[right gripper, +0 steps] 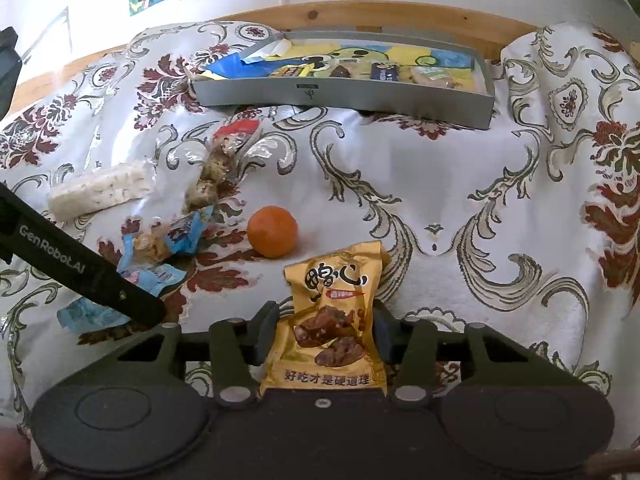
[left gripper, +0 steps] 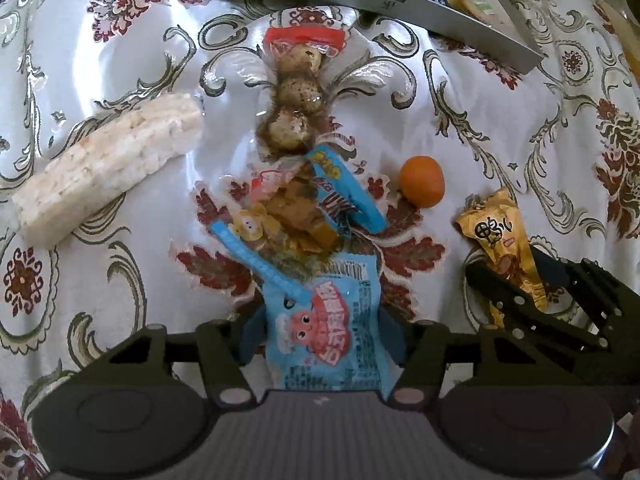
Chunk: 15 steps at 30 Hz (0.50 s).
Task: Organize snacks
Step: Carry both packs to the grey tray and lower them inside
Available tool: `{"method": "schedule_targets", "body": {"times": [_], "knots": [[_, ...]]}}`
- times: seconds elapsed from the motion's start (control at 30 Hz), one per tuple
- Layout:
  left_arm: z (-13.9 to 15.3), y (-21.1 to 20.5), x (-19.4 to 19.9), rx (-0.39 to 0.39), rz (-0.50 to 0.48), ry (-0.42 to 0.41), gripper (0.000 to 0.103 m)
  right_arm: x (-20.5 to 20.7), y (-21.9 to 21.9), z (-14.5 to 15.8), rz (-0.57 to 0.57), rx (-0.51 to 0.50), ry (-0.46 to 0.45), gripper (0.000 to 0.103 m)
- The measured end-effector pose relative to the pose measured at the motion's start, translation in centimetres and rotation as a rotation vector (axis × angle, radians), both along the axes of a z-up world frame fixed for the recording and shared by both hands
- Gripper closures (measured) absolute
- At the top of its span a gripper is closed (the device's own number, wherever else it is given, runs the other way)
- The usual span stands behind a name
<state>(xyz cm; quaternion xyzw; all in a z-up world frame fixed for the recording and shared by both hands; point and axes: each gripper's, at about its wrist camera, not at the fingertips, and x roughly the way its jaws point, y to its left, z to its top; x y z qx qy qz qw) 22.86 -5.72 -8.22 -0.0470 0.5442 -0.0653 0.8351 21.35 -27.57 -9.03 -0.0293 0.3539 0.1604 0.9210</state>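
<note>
Left gripper (left gripper: 320, 340) is closed on a light-blue plastic snack packet (left gripper: 326, 336); right gripper (right gripper: 324, 332) is closed on a gold foil snack pouch (right gripper: 330, 320), both low over the floral tablecloth (right gripper: 440, 184). Grey tray (right gripper: 340, 98) sits at the far edge w/ snacks inside. Risk: slick wrappers slip out mid-carry, or the blue packet drags the neighbouring wrappers (left gripper: 304, 208) touching it

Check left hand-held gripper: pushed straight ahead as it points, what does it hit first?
Left hand-held gripper already straddles the blue octopus packet; straight on, likely the blue clear-window snack packet overlapping it next, though depth is unclear.
</note>
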Motion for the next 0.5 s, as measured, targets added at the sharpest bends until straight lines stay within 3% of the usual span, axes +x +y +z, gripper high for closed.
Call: {"method": "schedule_targets", "body": {"times": [0.3,0.5], "knots": [[0.6,-0.5,-0.9,-0.012,0.015,-0.009,0.041,-1.2,0.9,0.6,0.073,0.023,0.003,0.053],[0.9,-0.9,-1.9,-0.027,0.012,-0.008,0.042,-1.6,0.6,1.5,0.06,0.022,-0.017,0.053]]}}
